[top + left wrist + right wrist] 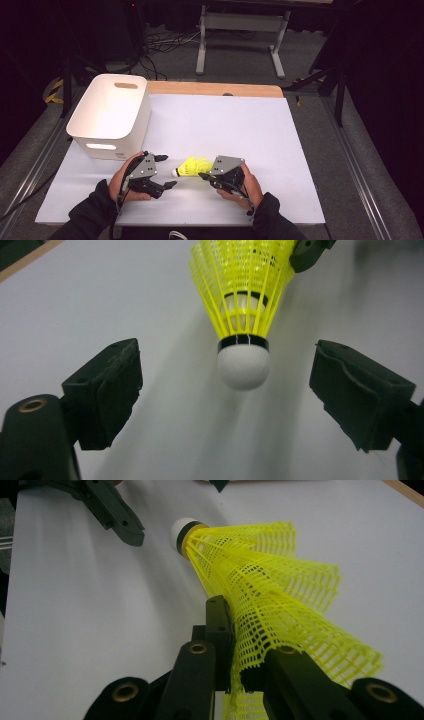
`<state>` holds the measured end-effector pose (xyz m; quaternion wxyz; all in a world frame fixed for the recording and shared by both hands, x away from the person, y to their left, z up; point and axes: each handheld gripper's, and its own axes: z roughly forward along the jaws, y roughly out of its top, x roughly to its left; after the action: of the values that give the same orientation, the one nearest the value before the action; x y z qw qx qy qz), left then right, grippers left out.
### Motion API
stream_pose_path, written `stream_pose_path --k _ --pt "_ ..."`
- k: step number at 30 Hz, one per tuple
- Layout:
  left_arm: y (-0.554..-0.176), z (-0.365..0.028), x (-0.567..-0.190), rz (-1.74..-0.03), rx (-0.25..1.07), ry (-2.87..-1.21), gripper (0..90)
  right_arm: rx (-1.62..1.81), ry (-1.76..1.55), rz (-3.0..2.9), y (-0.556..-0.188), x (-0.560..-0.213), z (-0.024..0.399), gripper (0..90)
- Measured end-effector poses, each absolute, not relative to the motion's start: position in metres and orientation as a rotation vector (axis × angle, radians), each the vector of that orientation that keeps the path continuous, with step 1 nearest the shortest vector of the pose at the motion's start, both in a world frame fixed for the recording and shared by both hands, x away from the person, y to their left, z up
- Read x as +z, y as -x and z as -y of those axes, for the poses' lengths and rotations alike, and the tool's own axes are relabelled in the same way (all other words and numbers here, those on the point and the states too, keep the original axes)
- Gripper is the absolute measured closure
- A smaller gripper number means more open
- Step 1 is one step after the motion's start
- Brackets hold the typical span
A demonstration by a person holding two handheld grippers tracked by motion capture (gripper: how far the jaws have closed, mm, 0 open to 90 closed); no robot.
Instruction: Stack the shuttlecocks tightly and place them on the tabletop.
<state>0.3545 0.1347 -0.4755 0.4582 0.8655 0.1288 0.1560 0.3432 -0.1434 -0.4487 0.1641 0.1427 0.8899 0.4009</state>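
Left gripper view: unmarked yellow shuttlecock [243, 315]

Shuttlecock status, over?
Right gripper shut on shuttlecock skirt. Left gripper open, jaws flanking cork, not touching. White bin off left, nothing blocking.

A white bin [111, 116] with a slot handle in its far wall stands in the left part of the frame, on the white tabletop [225, 125]. A strip of bare wood [215, 89] runs along the far edge of the tabletop. Behind it, in the upper middle of the frame, a grey metal frame [240, 35] stands on the dark floor, with black cables [165, 45] lying to its left.
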Motion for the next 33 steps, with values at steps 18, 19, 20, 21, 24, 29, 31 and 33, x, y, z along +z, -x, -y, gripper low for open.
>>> stream_pose_path --k 18,19,20,21,24,29,31,33 --pt "-0.370 -0.096 -0.480 -0.261 0.317 -2.266 47.5 1.051 -0.264 -2.532 -0.333 -0.441 0.130 84.5" --pt "-0.370 -0.094 -0.481 -0.256 0.312 -2.265 48.6 1.041 -0.260 -2.531 -0.333 -0.440 0.129 84.3" --pt "-0.370 -0.093 -0.481 -0.256 0.316 -2.269 48.9 1.034 -0.251 -2.534 -0.333 -0.440 0.129 83.9" --pt "-0.371 -0.092 -0.481 -0.256 0.309 -2.272 49.1 1.025 -0.242 -2.541 -0.333 -0.439 0.128 83.5" --pt "-0.373 -0.089 -0.482 -0.250 0.304 -2.279 50.4 0.991 -0.214 -2.563 -0.333 -0.437 0.124 81.5" --pt "-0.374 -0.087 -0.483 -0.251 0.317 -2.275 51.3 0.961 -0.196 -2.586 -0.335 -0.433 0.120 78.5" --pt "-0.374 -0.085 -0.484 -0.249 0.328 -2.270 51.3 0.984 -0.182 -2.599 -0.337 -0.427 0.118 76.4" --pt "-0.375 -0.085 -0.484 -0.259 0.329 -2.258 51.3 0.962 -0.183 -2.609 -0.338 -0.425 0.116 75.5"
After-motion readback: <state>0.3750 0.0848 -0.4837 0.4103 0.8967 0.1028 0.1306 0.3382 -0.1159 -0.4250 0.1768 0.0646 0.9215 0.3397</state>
